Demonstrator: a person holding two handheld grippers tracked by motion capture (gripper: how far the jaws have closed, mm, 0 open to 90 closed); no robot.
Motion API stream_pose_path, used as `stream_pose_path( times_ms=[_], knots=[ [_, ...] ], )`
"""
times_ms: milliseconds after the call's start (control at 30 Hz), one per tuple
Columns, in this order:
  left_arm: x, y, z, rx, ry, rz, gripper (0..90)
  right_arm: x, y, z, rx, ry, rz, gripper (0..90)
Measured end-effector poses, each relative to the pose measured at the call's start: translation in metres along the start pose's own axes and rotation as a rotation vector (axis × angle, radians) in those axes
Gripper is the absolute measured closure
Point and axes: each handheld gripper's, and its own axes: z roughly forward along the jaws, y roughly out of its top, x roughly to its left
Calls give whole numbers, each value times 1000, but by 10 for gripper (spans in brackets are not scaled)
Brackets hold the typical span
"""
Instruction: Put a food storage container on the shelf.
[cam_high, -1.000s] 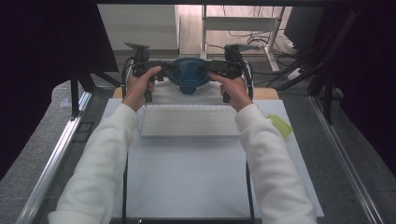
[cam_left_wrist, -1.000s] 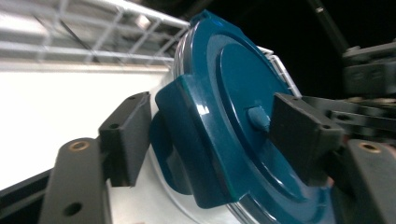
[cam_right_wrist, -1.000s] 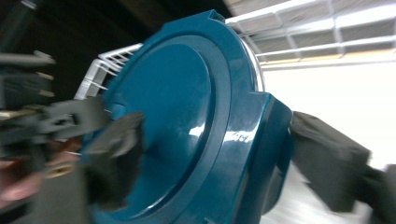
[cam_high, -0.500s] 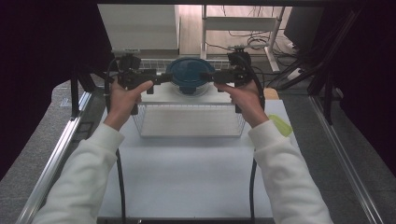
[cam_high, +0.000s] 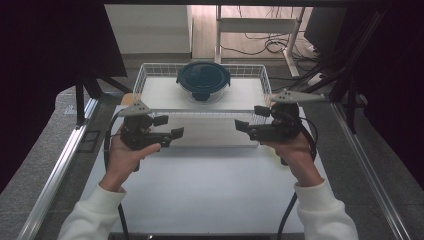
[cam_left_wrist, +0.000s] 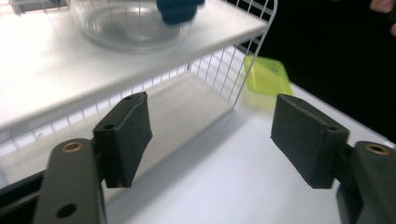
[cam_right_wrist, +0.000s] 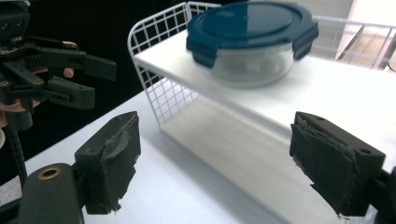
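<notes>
The glass container (cam_high: 203, 86) with its dark blue clip lid (cam_right_wrist: 252, 23) sits on the upper shelf of the white wire rack (cam_high: 145, 75), toward the far side and roughly centred between the rack's two end walls. In the high view it lies at about one o'clock from the left gripper (cam_high: 172, 127) and at about eleven o'clock from the right gripper (cam_high: 248, 118), so it is ahead of both and between them, at much the same remove from each; neither hand is clearly nearer. The container is round, so it offers no long axis to line up with; what matters is that its lid clips stick out at the sides and that it stands on the raised shelf, above the level of the tabletop (cam_high: 210, 190) over which both grippers hover. Both are held in front of the rack's near edge, apart from it, their jaws pointing inward toward each other. Each gripper is wide apart and holds nothing: in the left gripper view and the right gripper view the two pads stand well separated with bare table between them. A lime-green tray (cam_left_wrist: 264, 74) lies on the table beyond the rack's end, at about one o'clock in the left gripper view. Any reach for the container, I judge, must go forward and up over the rack's front rail.
</notes>
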Motion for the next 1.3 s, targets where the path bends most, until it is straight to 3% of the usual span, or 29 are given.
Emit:
stream_pose_path(
  times_ms=[67, 267, 400, 467, 533, 600, 667, 733, 833, 933, 1000, 1300],
  knots=[
    [-4, -8, 0, 19, 8, 9, 306, 1, -9, -4, 3, -8, -7, 180],
    [-6, -31, -4, 34, 10, -18, 291, 3, -34, -10, 33, -8, -19, 191],
    [2, -41, -6, 39, 23, -47, 271, 2, -51, -9, 78, -17, -16, 198],
    [7, -48, -9, 31, 50, -65, 265, -1, -65, -7, 116, -45, -5, 201],
    [9, -51, -10, 28, 45, -76, 265, -2, -68, -7, 126, -55, -7, 203],
    [8, -55, -10, 54, 64, -55, 267, -4, -80, -5, 164, -95, -22, 210],
    [7, -59, -9, 67, 100, -42, 268, -9, -90, -3, 190, -98, -12, 216],
    [8, -65, -5, 88, 94, -50, 274, -14, -97, 0, 217, -98, 3, 217],
    [8, -74, 3, 127, 114, -42, 276, -18, -105, 5, 242, -99, 7, 223],
    [7, -80, 9, 146, 103, -45, 277, -22, -109, 9, 266, -110, 8, 227],
    [8, -85, 14, 156, 83, -68, 275, -25, -110, 11, 268, -108, 30, 228],
    [17, -96, 26, 202, 121, -74, 260, -33, -114, 11, 284, -113, 44, 256]
  ],
)
